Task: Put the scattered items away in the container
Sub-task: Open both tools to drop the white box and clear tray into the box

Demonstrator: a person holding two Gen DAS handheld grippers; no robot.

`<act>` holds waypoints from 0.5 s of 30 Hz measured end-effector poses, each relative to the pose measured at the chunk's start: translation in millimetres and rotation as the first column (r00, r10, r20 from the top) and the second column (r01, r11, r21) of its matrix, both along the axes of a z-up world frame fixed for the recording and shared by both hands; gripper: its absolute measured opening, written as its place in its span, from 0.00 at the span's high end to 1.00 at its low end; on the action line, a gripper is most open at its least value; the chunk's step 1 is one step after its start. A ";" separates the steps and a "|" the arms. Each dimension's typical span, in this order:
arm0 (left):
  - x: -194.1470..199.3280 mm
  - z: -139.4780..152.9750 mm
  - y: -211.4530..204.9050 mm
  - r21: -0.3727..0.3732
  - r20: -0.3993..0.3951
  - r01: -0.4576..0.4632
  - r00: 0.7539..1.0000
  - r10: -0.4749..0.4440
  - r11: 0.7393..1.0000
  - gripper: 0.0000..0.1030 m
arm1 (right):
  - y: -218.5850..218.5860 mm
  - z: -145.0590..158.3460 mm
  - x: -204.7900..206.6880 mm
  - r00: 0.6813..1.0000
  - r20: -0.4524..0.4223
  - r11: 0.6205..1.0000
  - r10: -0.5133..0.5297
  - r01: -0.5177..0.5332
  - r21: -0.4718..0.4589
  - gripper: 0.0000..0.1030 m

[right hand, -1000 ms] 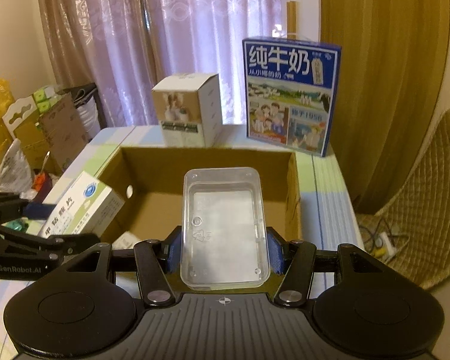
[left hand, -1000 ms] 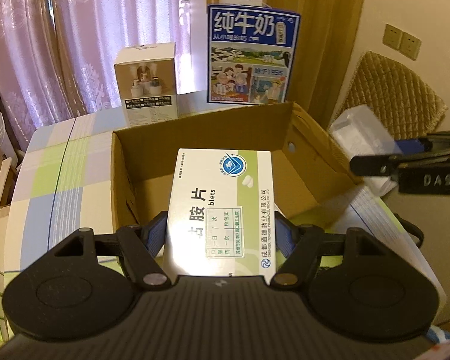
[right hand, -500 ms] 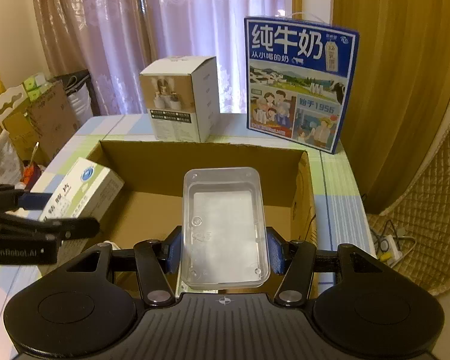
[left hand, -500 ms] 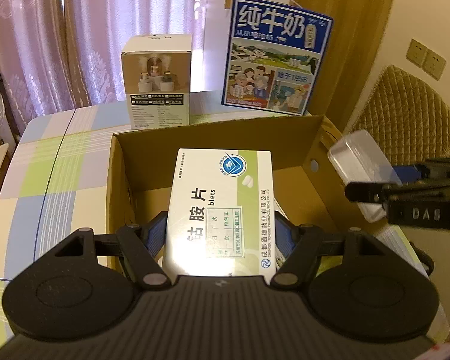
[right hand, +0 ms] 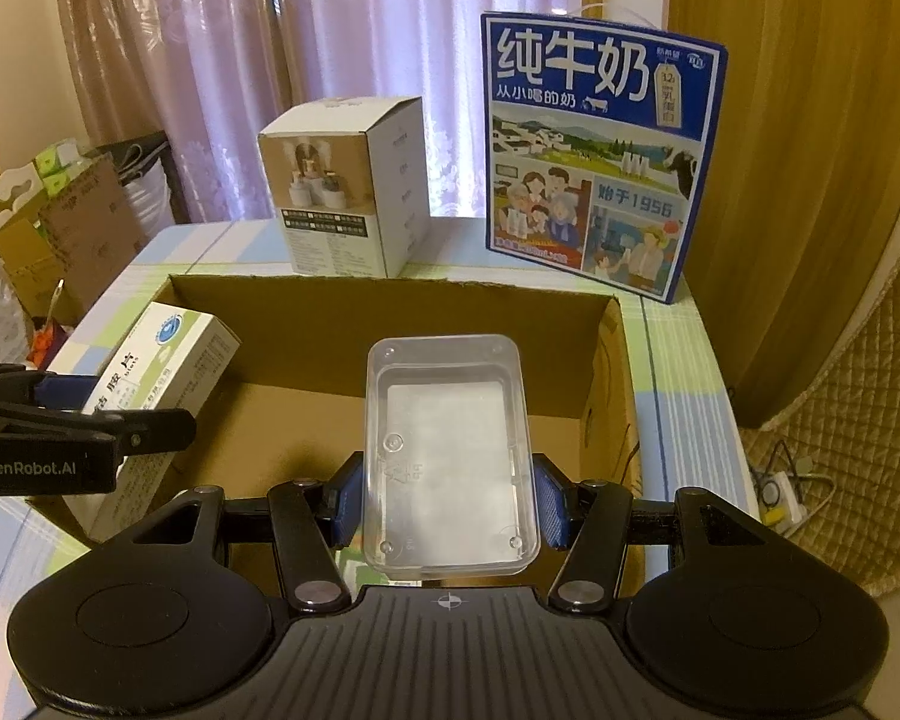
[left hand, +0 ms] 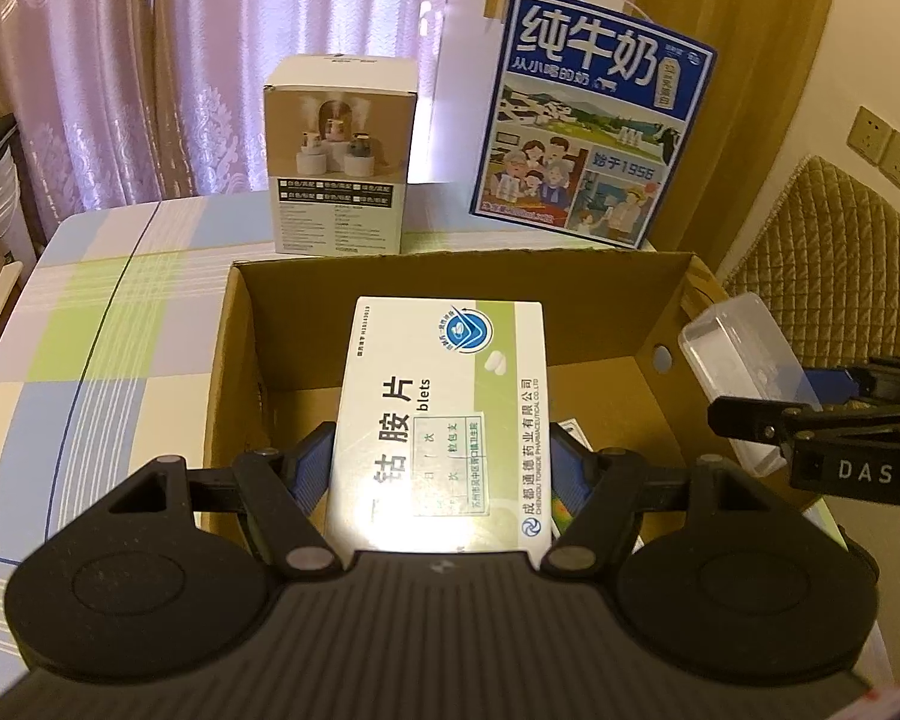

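The left gripper (left hand: 441, 468) is clamping the medicine box (left hand: 444, 420) over the open cardboard box (left hand: 450, 282), inside its left wall. The right gripper (right hand: 447, 501) is gripping the clear plastic tub (right hand: 447, 450) above the same opening, near the right wall.

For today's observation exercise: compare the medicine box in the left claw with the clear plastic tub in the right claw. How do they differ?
The medicine box is opaque white and green card with printed text; the plastic tub is see-through and unprinted. The medicine box is a closed carton; the plastic tub looks like an empty tray. Shared: both are rectangular, each clamped between a claw's blue pads, left claw and right claw, above the open cardboard box.
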State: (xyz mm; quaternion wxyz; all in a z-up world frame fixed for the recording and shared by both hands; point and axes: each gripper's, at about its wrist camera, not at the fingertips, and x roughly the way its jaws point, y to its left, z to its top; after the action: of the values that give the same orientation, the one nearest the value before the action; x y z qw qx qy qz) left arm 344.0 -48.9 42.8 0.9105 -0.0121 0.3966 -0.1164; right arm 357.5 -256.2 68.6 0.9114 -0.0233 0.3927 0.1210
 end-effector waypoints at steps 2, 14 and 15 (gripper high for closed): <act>-0.1 -1.3 2.8 0.001 0.003 -0.014 1.000 0.014 1.000 0.28 | 0.3 -2.2 0.9 1.000 -0.002 1.000 0.000 0.000 0.000 0.49; -19.7 -1.7 14.8 -0.006 0.023 -0.027 0.999 0.027 1.000 0.28 | -1.8 -7.8 3.4 1.000 0.001 1.000 -0.018 0.018 -0.005 0.49; -21.4 -1.6 14.5 -0.004 0.026 -0.024 0.999 0.024 1.000 0.28 | -2.2 -7.3 3.3 1.000 0.010 1.000 -0.023 0.023 -0.002 0.48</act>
State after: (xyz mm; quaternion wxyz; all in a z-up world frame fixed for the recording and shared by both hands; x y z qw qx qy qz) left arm 322.6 -34.4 41.2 0.9169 -0.0172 0.3844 -0.1062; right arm 360.8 -258.4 61.4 0.9146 -0.0202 0.3885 0.1101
